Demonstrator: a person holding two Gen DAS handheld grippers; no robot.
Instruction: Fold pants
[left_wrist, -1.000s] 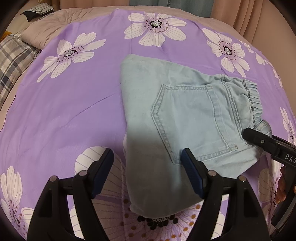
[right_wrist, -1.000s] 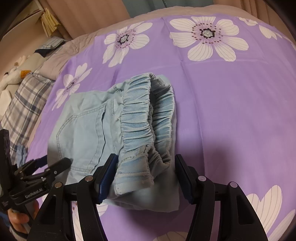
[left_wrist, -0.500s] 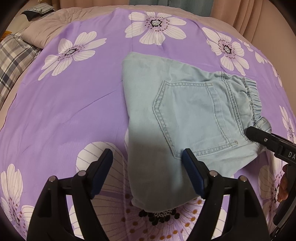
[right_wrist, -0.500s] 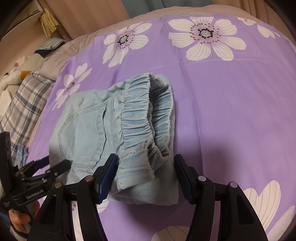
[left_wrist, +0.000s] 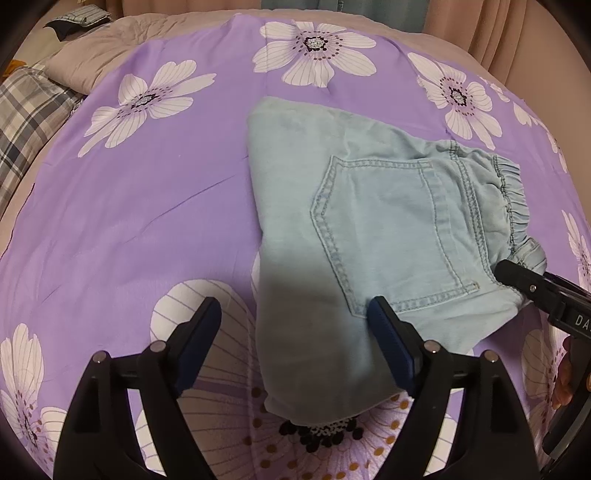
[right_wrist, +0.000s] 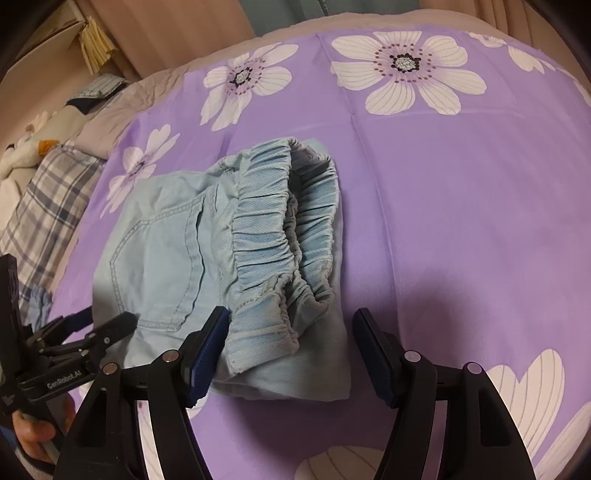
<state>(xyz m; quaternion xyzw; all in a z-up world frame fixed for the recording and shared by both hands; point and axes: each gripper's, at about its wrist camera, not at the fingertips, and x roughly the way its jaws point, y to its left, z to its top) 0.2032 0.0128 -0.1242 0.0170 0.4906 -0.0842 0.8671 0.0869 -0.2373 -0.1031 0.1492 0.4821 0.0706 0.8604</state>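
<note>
Light blue denim pants (left_wrist: 369, 236) lie folded into a compact rectangle on the purple flowered bedspread (left_wrist: 147, 206), back pocket up, elastic waistband at the right. In the right wrist view the pants (right_wrist: 207, 258) show their gathered waistband nearest the camera. My left gripper (left_wrist: 295, 332) is open and empty, just above the folded near edge. My right gripper (right_wrist: 291, 339) is open and empty, its jaws either side of the waistband corner without holding it. The right gripper's tip shows in the left wrist view (left_wrist: 532, 284); the left gripper shows in the right wrist view (right_wrist: 85, 332).
A plaid pillow (left_wrist: 26, 122) and a beige blanket (left_wrist: 110, 48) lie at the bed's left and far side. Curtains (left_wrist: 498, 26) hang behind the bed. Soft toys (right_wrist: 26, 147) sit at the far left in the right wrist view.
Both grippers have drawn back slightly from the pants, which now sit a little farther away. The pants lie unchanged.
</note>
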